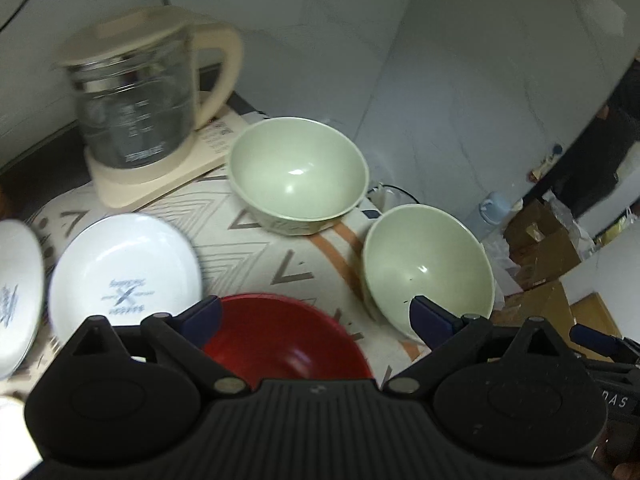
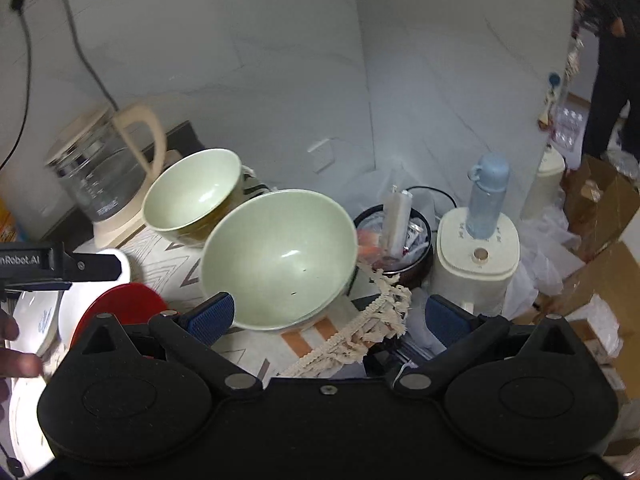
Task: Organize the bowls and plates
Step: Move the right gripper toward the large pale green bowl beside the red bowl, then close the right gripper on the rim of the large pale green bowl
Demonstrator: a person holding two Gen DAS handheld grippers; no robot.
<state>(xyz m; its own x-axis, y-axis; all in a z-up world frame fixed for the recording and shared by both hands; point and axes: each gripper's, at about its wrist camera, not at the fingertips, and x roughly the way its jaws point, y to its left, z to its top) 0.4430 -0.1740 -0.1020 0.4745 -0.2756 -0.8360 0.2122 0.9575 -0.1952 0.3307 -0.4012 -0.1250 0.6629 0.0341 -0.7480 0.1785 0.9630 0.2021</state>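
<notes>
In the left wrist view my left gripper (image 1: 316, 316) is open above a red bowl (image 1: 288, 344), which lies between its fingers. Two pale green bowls stand beyond: one (image 1: 298, 172) at the back, one (image 1: 428, 264) near the cloth's right edge by my right fingertip. Two white plates (image 1: 124, 268) (image 1: 16, 296) lie to the left. In the right wrist view my right gripper (image 2: 328, 316) is open and holds nothing. Its left fingertip (image 2: 212, 316) is just in front of the nearer green bowl (image 2: 280, 256). The other green bowl (image 2: 192, 196), the red bowl (image 2: 120, 304) and a white plate (image 2: 36, 316) lie further left.
A glass kettle (image 1: 140, 100) on a cream base stands at the back left against the wall. Off the table's right edge are a black bin (image 2: 396, 240), a white appliance (image 2: 476, 256) with a blue bottle (image 2: 486, 196), and cardboard boxes (image 2: 600, 208). A person (image 2: 612, 60) stands far right.
</notes>
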